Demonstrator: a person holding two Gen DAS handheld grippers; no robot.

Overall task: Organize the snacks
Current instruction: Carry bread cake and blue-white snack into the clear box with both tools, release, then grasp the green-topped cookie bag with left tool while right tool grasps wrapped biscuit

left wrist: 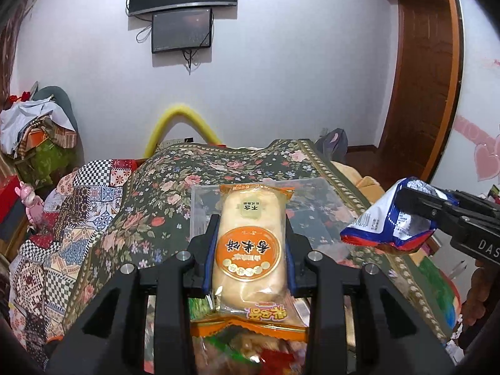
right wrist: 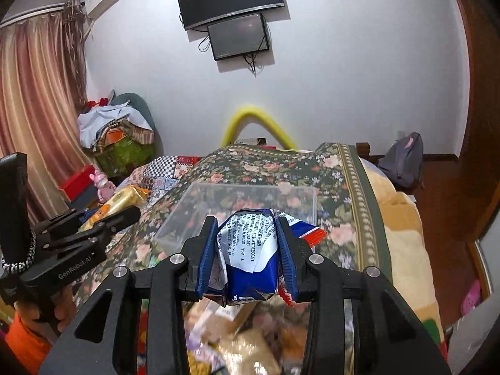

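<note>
My left gripper (left wrist: 251, 222) is shut on an orange rice cracker packet (left wrist: 251, 243) and holds it above the bed; it also shows at the left of the right wrist view (right wrist: 125, 209). My right gripper (right wrist: 247, 222) is shut on a crumpled blue and white snack bag (right wrist: 250, 259), also seen at the right of the left wrist view (left wrist: 387, 222). A clear plastic box (left wrist: 322, 200) sits open on the floral bedspread just beyond both grippers, and it shows in the right wrist view too (right wrist: 218, 197). A blurred pile of other snack packets (right wrist: 250, 337) lies below the grippers.
The floral bedspread (left wrist: 162, 187) covers the bed, with a patchwork quilt (left wrist: 62, 225) to the left. A yellow foam tube (left wrist: 187, 125) arches behind it. A clothes pile (left wrist: 37, 131) and a pink toy (left wrist: 29, 197) are at the far left. A backpack (right wrist: 403, 159) sits on the floor.
</note>
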